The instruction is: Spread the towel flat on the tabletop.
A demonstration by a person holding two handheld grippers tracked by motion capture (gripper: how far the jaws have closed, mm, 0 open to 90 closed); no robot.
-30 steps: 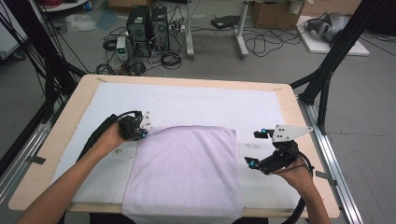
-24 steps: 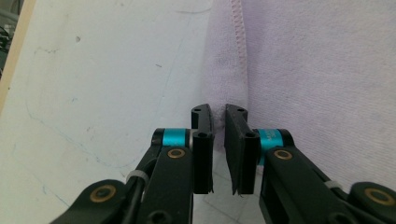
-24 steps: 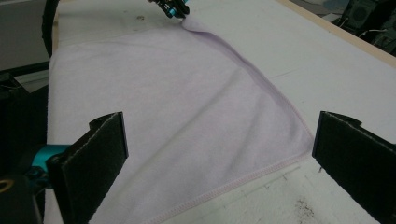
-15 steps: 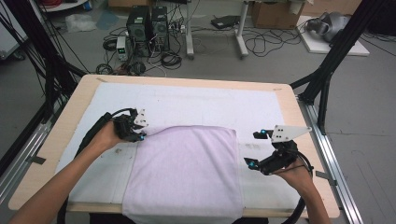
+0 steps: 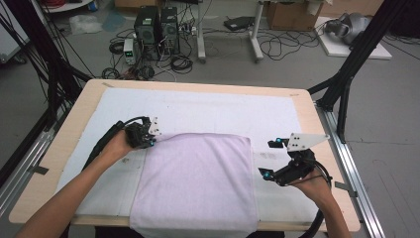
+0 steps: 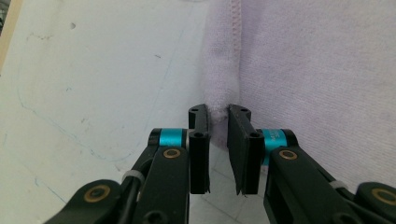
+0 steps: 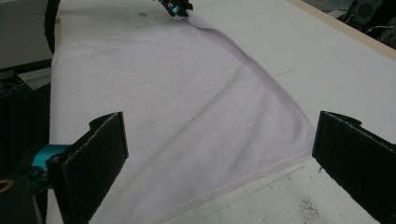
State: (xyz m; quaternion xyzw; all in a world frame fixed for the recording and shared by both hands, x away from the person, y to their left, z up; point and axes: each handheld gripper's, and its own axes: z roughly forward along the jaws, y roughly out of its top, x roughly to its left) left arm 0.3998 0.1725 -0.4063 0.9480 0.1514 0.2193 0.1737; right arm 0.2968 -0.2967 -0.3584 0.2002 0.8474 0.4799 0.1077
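A lilac towel (image 5: 198, 183) lies flat on the white mat, and its near edge hangs over the table's front. My left gripper (image 5: 148, 136) is at the towel's far left corner. In the left gripper view the jaws (image 6: 218, 116) have just been closing, and the hemmed corner of the towel (image 6: 317, 70) is now pinched between their tips. My right gripper (image 5: 268, 158) stands open just right of the towel's right edge, with nothing in it. In the right gripper view its wide pads (image 7: 219, 154) frame the towel (image 7: 163, 93), and the left gripper (image 7: 175, 8) shows at the far corner.
The white mat (image 5: 223, 109) covers most of the wooden table (image 5: 64, 144). Black frame posts stand at both sides of the table. Computers and cables sit on the floor beyond the far edge.
The left forearm has shifted slightly while its gripper stays at the towel's far left corner. The right gripper and the towel lie as before.
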